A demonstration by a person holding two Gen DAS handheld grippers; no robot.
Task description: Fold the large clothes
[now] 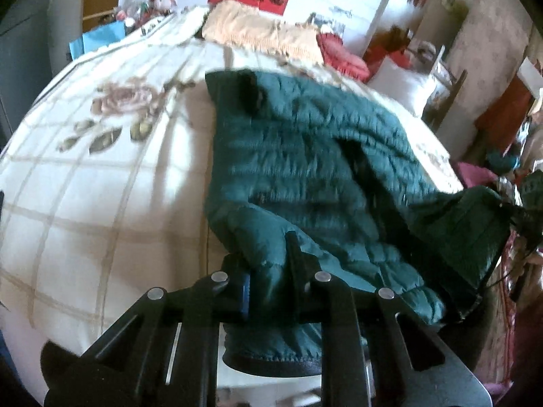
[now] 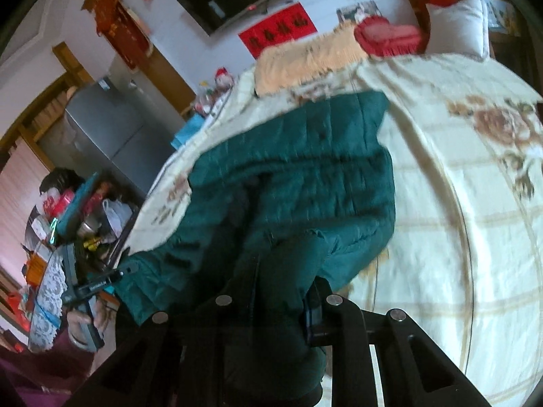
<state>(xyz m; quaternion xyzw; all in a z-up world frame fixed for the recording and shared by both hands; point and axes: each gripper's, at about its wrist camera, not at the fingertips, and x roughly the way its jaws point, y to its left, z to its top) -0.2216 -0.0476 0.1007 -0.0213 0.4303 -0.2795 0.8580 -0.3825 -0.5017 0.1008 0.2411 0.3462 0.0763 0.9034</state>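
A dark green quilted jacket point(image 1: 315, 156) lies across a cream bedspread with a rose print point(image 1: 112, 156). My left gripper point(image 1: 268, 271) is shut on the jacket's near edge; padded cloth bunches between its fingers. My right gripper point(image 2: 278, 291) is shut on another part of the jacket point(image 2: 298, 176), whose cloth hangs over the fingers and hides the left one. The left gripper also shows in the right wrist view point(image 2: 98, 281) at the jacket's left end. The right gripper shows at the far right edge of the left wrist view point(image 1: 529, 217), holding the jacket's end.
A peach fringed blanket point(image 1: 258, 34) and a red cushion point(image 1: 342, 54) lie at the bed's far end, with a white pillow point(image 2: 458, 23) beside them. A grey fridge point(image 2: 112, 135) and a cluttered table point(image 2: 68, 224) stand beyond the bed's left side.
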